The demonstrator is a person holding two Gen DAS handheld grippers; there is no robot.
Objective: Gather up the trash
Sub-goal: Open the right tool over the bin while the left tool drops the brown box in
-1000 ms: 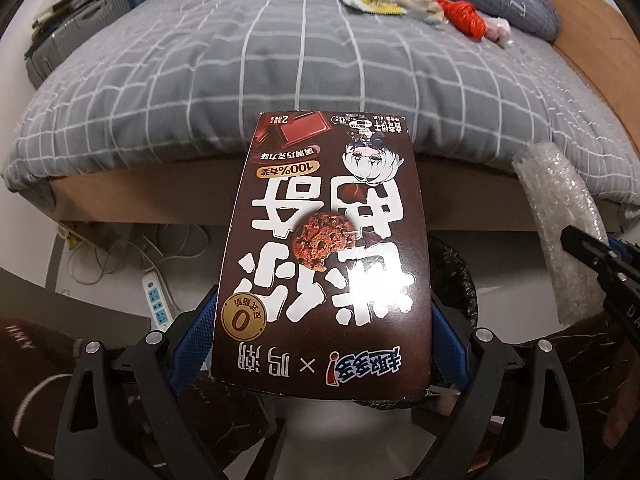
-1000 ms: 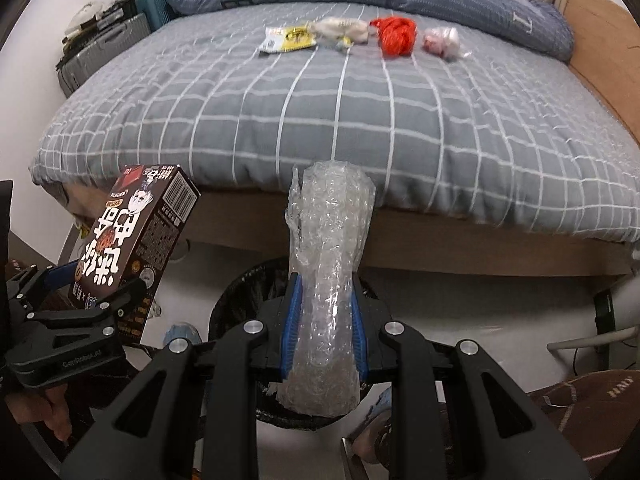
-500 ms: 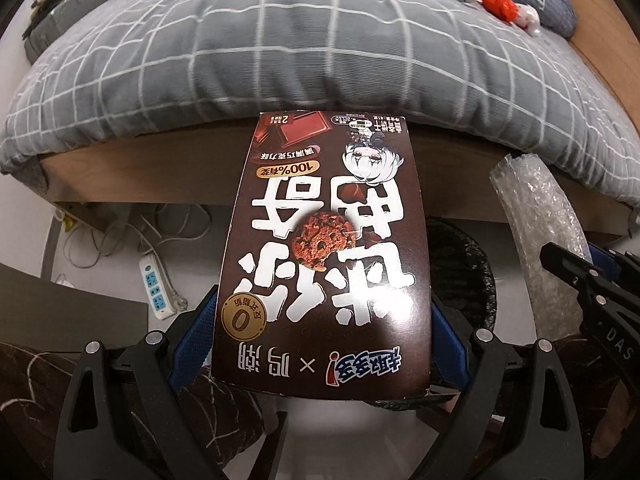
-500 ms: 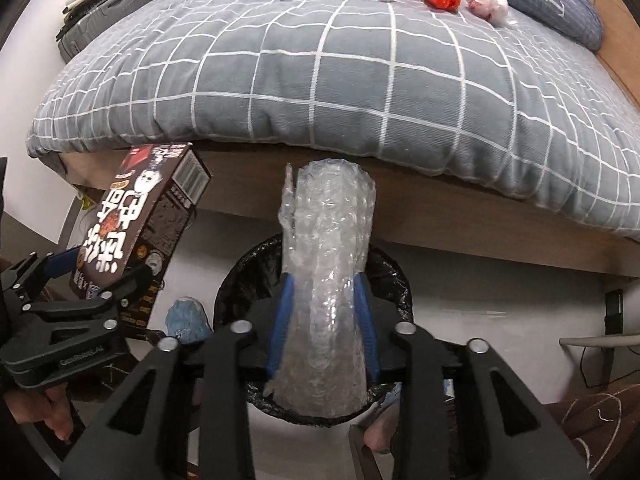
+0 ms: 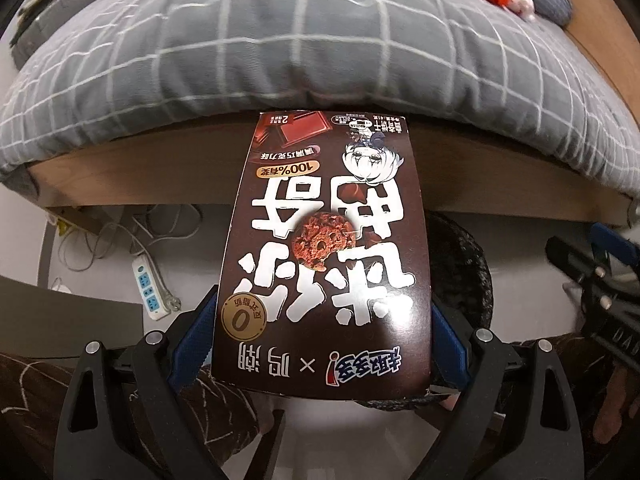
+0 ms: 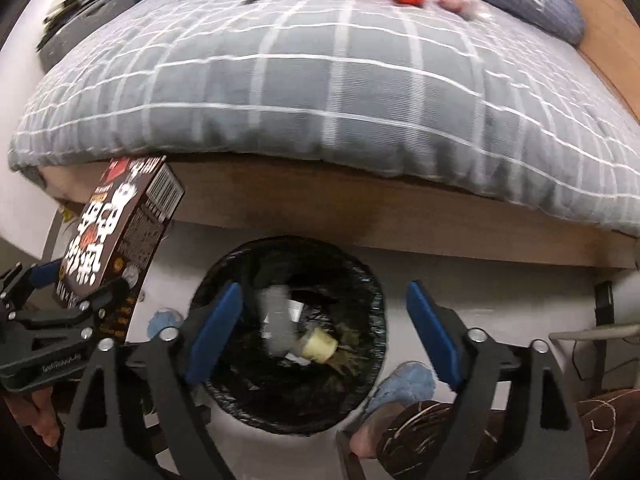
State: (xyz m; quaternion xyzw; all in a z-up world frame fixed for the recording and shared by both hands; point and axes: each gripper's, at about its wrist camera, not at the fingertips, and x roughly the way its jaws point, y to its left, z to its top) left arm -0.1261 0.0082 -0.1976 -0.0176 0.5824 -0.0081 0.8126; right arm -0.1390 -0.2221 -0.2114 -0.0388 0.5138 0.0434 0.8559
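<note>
Right wrist: right gripper (image 6: 324, 332) jaws opening, empty, over bin (image 6: 376, 308) | left gripper (image 5: 322, 328) jaws pinching box (image 5: 324, 248)

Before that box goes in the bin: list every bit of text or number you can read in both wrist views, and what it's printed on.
"100%" and a big "0" in a gold circle: brown snack box, printed upside down to the camera in the left gripper.
Large white Chinese characters and the small print on the same box: not transcribed.
Barcode on the box end: digits too blurred.
Embossed lettering on both gripper bodies: too blurred to read.
</note>
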